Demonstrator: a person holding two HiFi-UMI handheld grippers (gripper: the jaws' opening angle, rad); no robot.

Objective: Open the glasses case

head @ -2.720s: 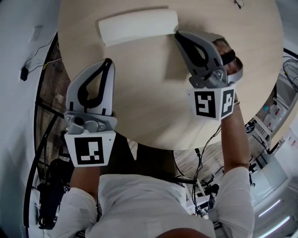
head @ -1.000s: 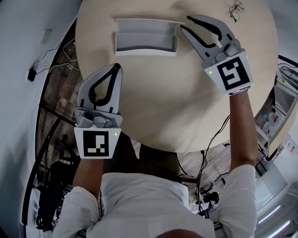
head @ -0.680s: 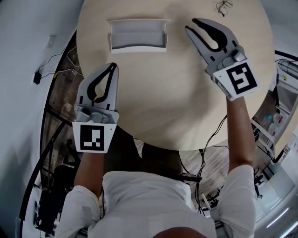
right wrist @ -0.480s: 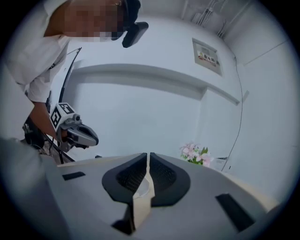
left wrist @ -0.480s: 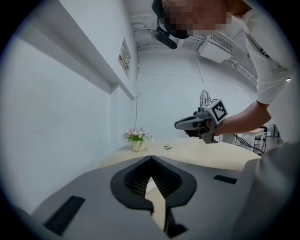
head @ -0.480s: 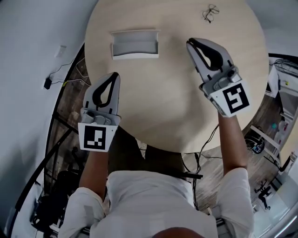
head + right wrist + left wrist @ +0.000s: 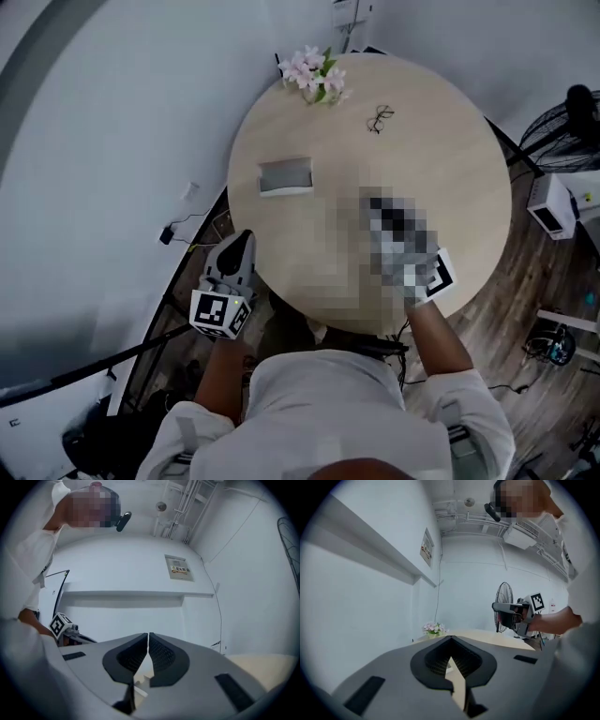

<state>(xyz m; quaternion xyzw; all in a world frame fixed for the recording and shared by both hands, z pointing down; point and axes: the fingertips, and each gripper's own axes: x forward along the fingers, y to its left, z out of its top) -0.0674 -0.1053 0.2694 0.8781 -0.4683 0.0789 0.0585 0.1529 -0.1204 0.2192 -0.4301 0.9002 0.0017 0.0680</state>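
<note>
- Pale wood surface [image 7: 450, 169], round; the glasses case [image 7: 285, 175] lay on its left half, well clear of both tools, with a grey hollow showing inside a white rim. I judged it already open.
- Left hand-held gripper [image 7: 242, 246] was held at the near left edge, partly off the surface. Its own view showed the jaws tip to tip with nothing between them.
- Right hand-held gripper [image 7: 148, 637] had its jaws shut to a thin slit, also empty.
- Both were drawn back toward the person and raised, likely because the case needed no more handling.
- Only the head view gave the layout: the case, the spectacles [image 7: 379, 119] lying apart toward the far side, and the flowers [image 7: 317, 77] at the far rim. A mosaic patch covered most of the right tool there.
- The gripper views looked across the room and missed the case. The left one caught the flowers and a fan [image 7: 504, 602]; the right one caught a wall notice [image 7: 178, 567].
</note>
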